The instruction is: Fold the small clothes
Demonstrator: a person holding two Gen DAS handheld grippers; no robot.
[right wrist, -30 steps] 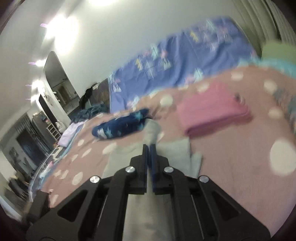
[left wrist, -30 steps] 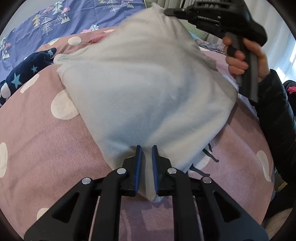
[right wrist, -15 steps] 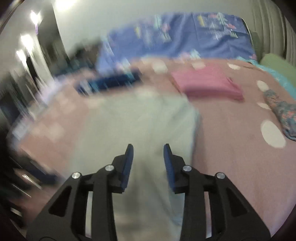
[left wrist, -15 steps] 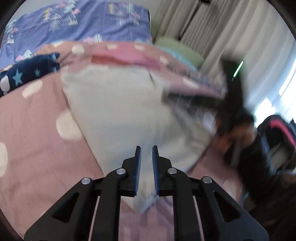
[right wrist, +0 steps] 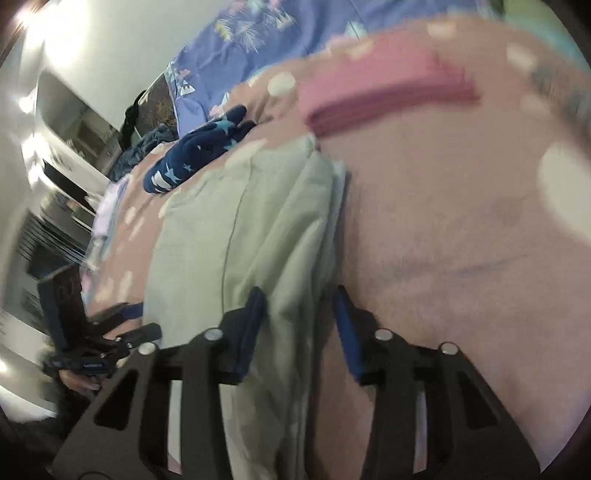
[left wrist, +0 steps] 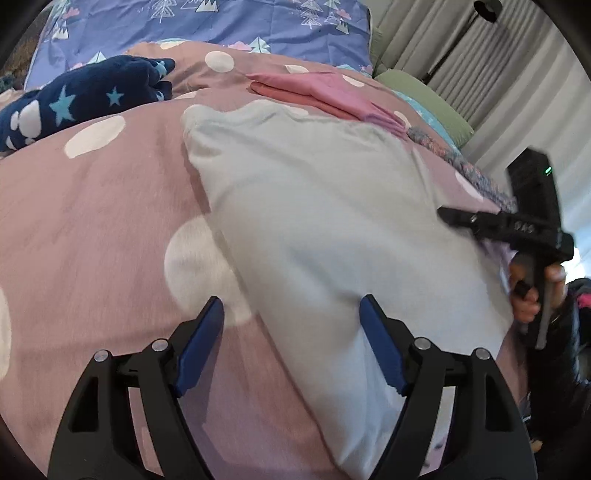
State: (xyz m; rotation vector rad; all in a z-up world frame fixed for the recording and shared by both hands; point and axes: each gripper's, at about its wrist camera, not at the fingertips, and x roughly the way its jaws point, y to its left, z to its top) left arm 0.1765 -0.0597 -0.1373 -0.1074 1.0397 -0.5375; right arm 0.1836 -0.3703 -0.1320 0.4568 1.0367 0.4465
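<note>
A pale grey garment [left wrist: 325,229] lies folded flat on the pink dotted bedspread [left wrist: 92,229]. My left gripper [left wrist: 291,306] hovers over its near left edge, jaws opening wide. The cloth's edge runs between the jaws, and neither pad touches it. In the right wrist view the same garment [right wrist: 236,236] shows its stacked folded edge running between the jaws of my right gripper [right wrist: 299,295]. Those jaws are parting and the pads do not press on the cloth. From the left wrist view, the right gripper [left wrist: 448,216] sits at the garment's far right edge, held by a hand [left wrist: 532,295].
A folded pink stack [left wrist: 317,92] lies just beyond the garment. A navy star-print garment [left wrist: 81,99] is bunched at the far left. A floral cloth [left wrist: 472,173] and a green pillow [left wrist: 424,96] lie to the right. A purple tree-print cover [left wrist: 221,22] is at the back.
Both grippers were shut on the garment, held up off the bed. It now lies flat, and both pairs of jaws have come apart, the left far wider.
</note>
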